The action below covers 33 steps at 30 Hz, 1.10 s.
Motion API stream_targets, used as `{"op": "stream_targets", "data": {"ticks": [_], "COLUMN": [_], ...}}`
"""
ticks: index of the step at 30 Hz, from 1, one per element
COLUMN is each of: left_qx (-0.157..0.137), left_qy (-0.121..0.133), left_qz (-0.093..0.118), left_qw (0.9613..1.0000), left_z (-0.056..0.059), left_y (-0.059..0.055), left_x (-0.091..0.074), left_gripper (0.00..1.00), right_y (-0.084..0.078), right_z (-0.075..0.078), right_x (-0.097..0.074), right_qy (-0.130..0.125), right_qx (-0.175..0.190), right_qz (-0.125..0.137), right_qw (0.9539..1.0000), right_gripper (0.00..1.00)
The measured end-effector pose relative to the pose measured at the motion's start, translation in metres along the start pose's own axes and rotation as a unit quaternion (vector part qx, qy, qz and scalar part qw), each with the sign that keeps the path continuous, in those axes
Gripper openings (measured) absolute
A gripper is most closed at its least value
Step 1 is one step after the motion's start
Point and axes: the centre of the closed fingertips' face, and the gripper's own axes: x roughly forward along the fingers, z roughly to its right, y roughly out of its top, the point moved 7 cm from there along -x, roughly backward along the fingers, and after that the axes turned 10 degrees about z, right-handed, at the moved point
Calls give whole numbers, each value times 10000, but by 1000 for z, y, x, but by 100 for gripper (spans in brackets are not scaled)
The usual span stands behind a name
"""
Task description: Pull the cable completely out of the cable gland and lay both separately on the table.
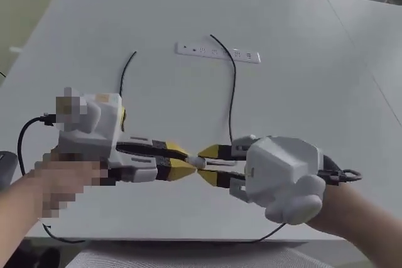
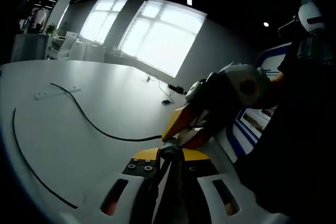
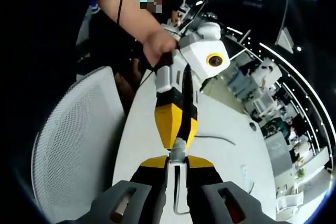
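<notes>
Jaws of my left gripper (image 1: 183, 159) and right gripper (image 1: 211, 164) meet tip to tip above the near edge of the desk (image 1: 301, 80), with the gland (image 1: 200, 162) caught right between them. Left jaws are pressed together on the gland's body. Right jaws, as far as I can tell, are nipped on the cable (image 1: 233, 92) just where it leaves the gland; the right gripper view has a thin black line running back between them. From the right jaws the cable trails off across the desk, past the power strip (image 1: 217, 52) well beyond both tips. Gripping this close should give me a straight pull along the cable's line. Gland and cable are not yet apart.
</notes>
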Motion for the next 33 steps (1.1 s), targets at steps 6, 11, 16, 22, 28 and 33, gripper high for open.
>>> {"op": "stream_targets", "data": {"ticks": [6,11,16,22,28,33], "left_qx": [35,97,81,343,963,1084], "left_qy": [27,70,83,165,175,149], "left_qz": [-46,-79,-30,83,-108,-179], "left_qw": [10000,9999,9999,9992,9951,9938], "left_z": [-3,-4,-6,-9,-13,-16], "left_y": [1,0,2,11,6,2], "left_x": [3,6,7,9,9,11], "left_gripper": [15,15,15,15,15,15], "right_y": [-3,-8,-9,-14,-35,-44], "right_z": [3,4,6,10,13,6], "right_x": [0,1,0,-7,-17,-11], "right_qy": [-31,-7,-131,-430,-1192,-1309], "right_qx": [173,333,689,1117,2275,2105], "right_qz": [-23,-57,9,47,3,-202], "right_qw": [9998,9994,9975,9928,9665,9686], "right_gripper": [8,8,10,19,20,18]}}
